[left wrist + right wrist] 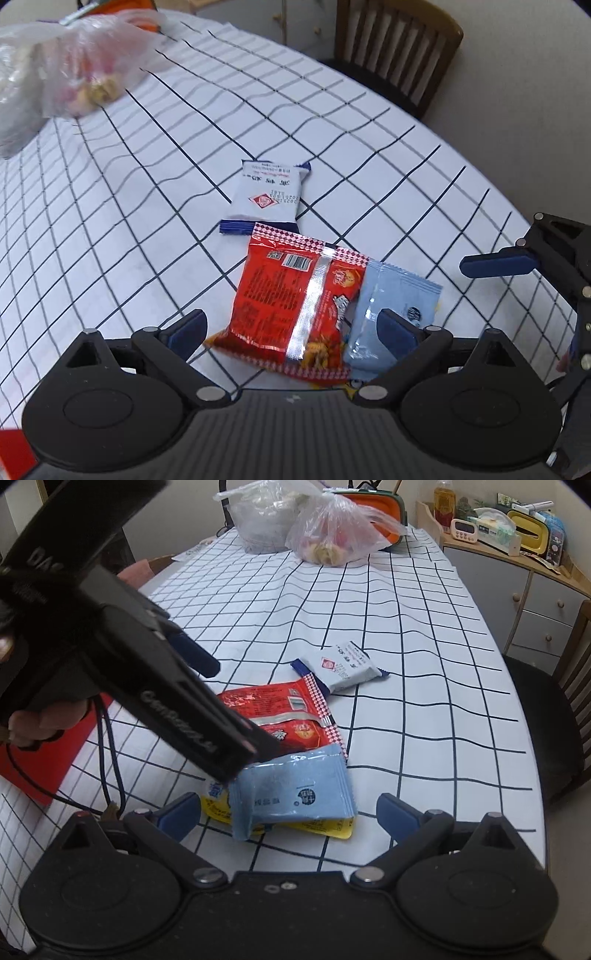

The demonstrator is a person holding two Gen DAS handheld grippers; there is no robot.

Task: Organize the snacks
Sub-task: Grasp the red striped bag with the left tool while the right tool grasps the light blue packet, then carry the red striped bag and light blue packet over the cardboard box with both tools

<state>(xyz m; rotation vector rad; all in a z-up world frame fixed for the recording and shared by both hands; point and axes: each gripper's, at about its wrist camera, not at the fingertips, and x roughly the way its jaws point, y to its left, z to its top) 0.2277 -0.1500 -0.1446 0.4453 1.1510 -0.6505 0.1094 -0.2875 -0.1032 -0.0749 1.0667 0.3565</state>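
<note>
Several snack packets lie together on the checked tablecloth. A red packet (291, 295) (291, 716) lies between the open fingers of my left gripper (291, 330). A light blue packet (388, 314) (295, 790) overlaps it and lies on a yellow packet (325, 825). A white packet with blue ends (264, 197) (341, 668) lies just beyond. My right gripper (288, 814) is open, low over the light blue packet. The left gripper's body (129, 657) crosses the right wrist view; the right gripper's finger (498, 264) shows at right.
Clear plastic bags of food (62, 74) (332, 535) sit at the table's far end beside an orange container (380, 509). A wooden chair (399, 48) stands at the table edge. A cabinet with clutter (517, 554) is nearby. A red sheet (55, 753) lies at left.
</note>
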